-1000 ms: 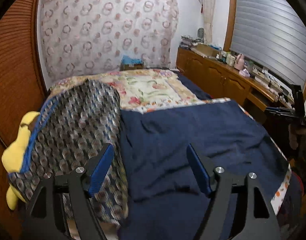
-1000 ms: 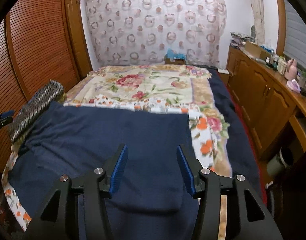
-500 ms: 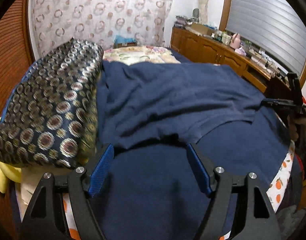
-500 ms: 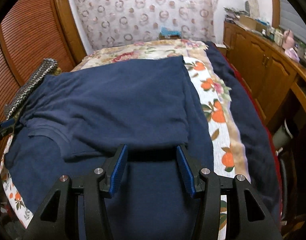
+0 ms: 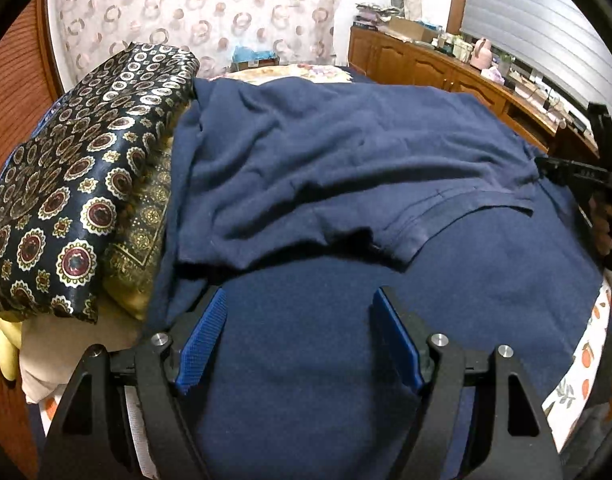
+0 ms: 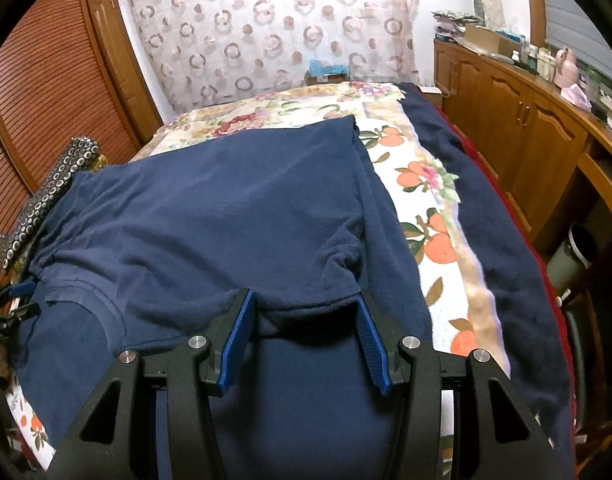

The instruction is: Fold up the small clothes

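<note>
A navy T-shirt point(image 5: 346, 152) lies folded over on the bed; the left gripper point(image 5: 299, 340) and right gripper point(image 6: 301, 340) hover released above its near part.

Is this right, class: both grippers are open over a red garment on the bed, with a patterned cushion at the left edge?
Not quite. The garment is navy blue, not red, as the right wrist view shows. The rest stands: the left gripper and the right gripper are both open over it on the bed, and the patterned cushion lies at the left edge.
</note>
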A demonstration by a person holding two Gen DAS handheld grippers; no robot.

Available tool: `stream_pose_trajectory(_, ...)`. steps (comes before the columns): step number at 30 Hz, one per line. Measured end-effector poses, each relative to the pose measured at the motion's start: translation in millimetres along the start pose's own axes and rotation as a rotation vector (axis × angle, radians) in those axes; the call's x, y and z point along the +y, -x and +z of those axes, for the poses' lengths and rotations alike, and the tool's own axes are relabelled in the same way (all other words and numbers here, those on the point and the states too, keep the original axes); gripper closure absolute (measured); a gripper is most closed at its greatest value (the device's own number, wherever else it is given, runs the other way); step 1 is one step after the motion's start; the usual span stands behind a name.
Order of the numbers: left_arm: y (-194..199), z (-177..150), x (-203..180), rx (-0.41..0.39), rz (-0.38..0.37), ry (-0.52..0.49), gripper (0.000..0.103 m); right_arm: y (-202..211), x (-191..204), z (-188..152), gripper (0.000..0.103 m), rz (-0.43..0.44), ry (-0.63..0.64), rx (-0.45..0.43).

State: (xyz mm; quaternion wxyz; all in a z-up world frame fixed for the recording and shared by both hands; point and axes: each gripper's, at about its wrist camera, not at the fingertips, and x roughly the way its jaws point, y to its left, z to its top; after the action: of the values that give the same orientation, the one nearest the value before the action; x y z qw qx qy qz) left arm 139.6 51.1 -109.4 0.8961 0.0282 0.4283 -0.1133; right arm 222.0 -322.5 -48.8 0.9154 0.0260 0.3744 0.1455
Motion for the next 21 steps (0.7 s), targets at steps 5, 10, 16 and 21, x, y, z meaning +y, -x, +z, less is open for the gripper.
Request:
stream_pose_trajectory(5, -5, 2, -3, -0.001, 0.017, -0.016, 0.024, 0, -3, -11, 0.047, 0.022, -0.004, -0.024)
stream_pose_trajectory(10, -8, 4, -3, 0.0, 0.017, -0.017, 0.023, -8, -5, -16, 0.043, 0.004, -0.023, -0.015)
stream_pose_trajectory(16, -9, 4, -2, 0.0, 0.018, -0.018, 0.023, -21, 6, -15, 0.043, -0.051, 0.022, 0.007)
stream_pose_trajectory(21, -9, 4, -2, 0.0, 0.017, -0.017, 0.023, -22, 15, -16, 0.043, -0.079, 0.057, 0.016)
